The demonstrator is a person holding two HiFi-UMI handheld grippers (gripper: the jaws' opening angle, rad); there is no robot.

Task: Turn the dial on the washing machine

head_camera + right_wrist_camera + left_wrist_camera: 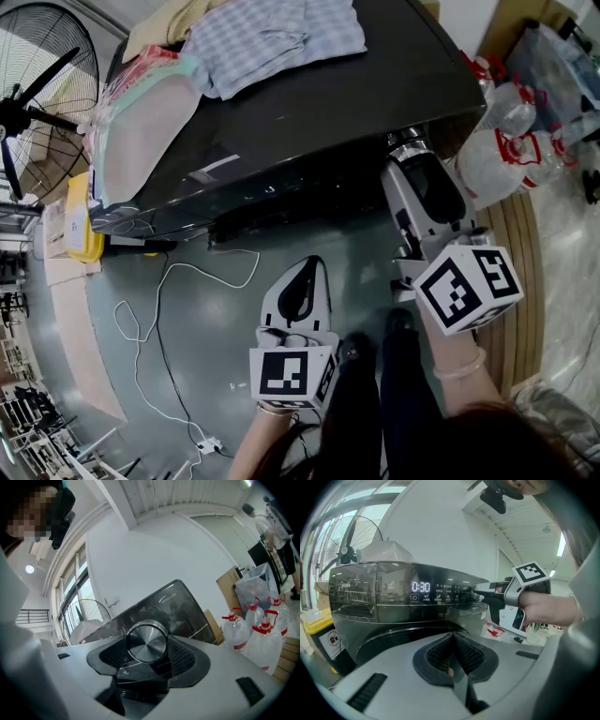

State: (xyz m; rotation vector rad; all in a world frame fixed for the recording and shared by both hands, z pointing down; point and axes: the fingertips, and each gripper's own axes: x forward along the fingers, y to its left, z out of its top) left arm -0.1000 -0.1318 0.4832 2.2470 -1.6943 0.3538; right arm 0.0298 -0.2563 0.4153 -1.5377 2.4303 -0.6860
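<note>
The dark washing machine (309,112) shows its lit control panel (421,587) in the left gripper view. Its round silver dial (146,641) sits at the panel's right end (409,141). My right gripper (411,156) reaches level up to the panel, and its black pads (185,656) press on either side of the dial. In the left gripper view the right gripper (482,592) meets the panel's right end. My left gripper (302,274) hangs back over the floor in front of the machine, its jaws (452,654) closed together with nothing between them.
Folded clothes (272,37) and a bagged bundle (145,122) lie on the machine's top. A standing fan (37,103) and a yellow bin (80,220) are at the left. Large water bottles (511,141) crowd the right. A white cable (159,300) trails across the floor.
</note>
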